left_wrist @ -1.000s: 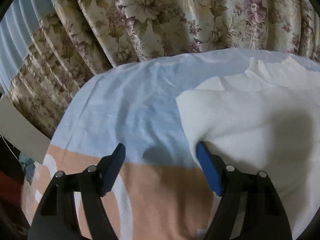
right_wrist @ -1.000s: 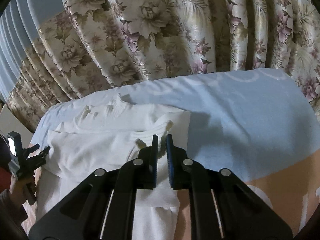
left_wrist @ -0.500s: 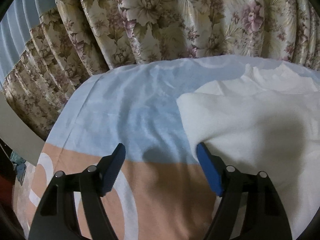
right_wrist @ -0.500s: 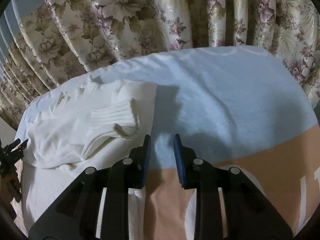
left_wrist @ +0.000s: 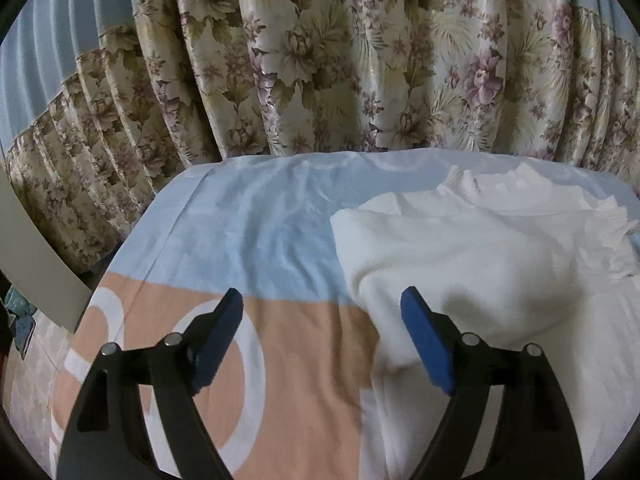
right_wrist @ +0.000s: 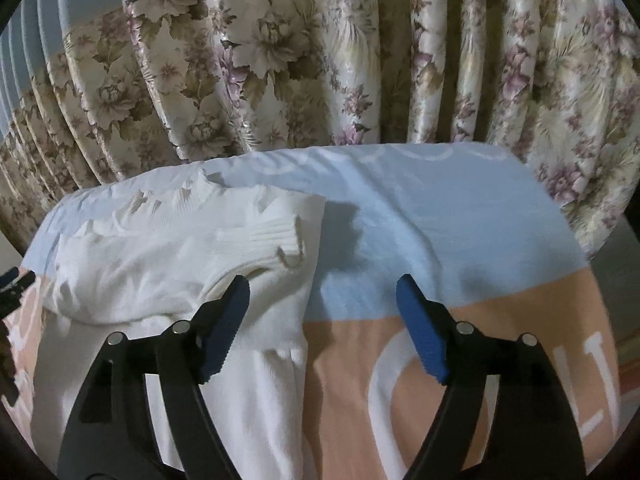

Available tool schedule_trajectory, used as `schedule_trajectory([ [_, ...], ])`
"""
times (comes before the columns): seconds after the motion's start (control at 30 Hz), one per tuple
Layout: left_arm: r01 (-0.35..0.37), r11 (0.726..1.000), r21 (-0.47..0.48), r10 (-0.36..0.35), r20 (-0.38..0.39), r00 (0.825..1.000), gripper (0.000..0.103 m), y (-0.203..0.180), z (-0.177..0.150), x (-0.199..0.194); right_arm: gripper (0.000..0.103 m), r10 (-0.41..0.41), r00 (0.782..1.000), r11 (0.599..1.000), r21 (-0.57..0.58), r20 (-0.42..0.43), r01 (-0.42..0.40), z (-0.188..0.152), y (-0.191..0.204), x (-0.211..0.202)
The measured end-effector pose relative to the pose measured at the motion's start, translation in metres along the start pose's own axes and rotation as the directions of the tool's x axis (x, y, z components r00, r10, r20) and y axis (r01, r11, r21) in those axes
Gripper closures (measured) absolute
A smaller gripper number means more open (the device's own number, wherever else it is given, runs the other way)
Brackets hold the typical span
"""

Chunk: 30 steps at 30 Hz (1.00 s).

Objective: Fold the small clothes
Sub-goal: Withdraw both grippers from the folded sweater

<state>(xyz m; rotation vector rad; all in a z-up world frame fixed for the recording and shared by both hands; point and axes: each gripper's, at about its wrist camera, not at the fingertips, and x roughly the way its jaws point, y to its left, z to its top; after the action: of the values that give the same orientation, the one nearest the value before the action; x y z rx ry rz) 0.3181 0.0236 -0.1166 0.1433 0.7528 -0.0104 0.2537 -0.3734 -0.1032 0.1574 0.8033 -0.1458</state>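
Observation:
A white knit sweater [left_wrist: 480, 264] lies on the bed with both sleeves folded in across its body. In the right wrist view the sweater [right_wrist: 168, 256] fills the left half, and its ribbed cuff [right_wrist: 272, 240] lies on top near the right edge. My left gripper [left_wrist: 322, 304] hovers over the sweater's left edge, its jaws opening with nothing between them. My right gripper [right_wrist: 322, 290] hangs over the sweater's right edge; its jaws are opening wide and hold nothing. The left gripper's tips [right_wrist: 12, 284] peek in at the far left of the right wrist view.
The bedsheet [left_wrist: 248, 240] is light blue at the far end and peach with white rings near me. A floral curtain [left_wrist: 340, 60] hangs close behind the bed. A pale board [left_wrist: 36, 272] leans at the left edge, with floor below it.
My right gripper let go of the sleeve cuff, which now lies on the sweater, and spread wide while drawing back to the right. My left gripper pulled back and rose a little.

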Motion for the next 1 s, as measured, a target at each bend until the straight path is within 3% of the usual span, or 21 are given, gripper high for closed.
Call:
schedule_trajectory([
  [0.17,0.015,0.999,-0.044,-0.015,-0.005,1.0,0.021,0.003,-0.017,-0.033,0.023,-0.038,0.999,0.999,-0.018,0.015,0.039,-0.018,0.005,-0.028],
  [0.37,0.044,0.998,-0.053,-0.045,-0.014,0.999,0.019,0.003,-0.057,-0.084,0.012,-0.067,0.998,0.996,-0.059,0.021,0.068,-0.064,0.017,-0.076],
  [0.73,0.043,0.998,-0.042,-0.046,-0.055,0.997,0.019,-0.006,-0.164,-0.161,0.011,-0.034,0.999,0.996,-0.078,-0.008,0.033,-0.171,0.033,-0.147],
  [1.0,0.05,0.995,-0.091,-0.057,-0.079,0.995,0.019,-0.011,-0.209,-0.19,0.011,-0.037,0.998,0.997,-0.072,-0.049,0.033,-0.224,0.041,-0.168],
])
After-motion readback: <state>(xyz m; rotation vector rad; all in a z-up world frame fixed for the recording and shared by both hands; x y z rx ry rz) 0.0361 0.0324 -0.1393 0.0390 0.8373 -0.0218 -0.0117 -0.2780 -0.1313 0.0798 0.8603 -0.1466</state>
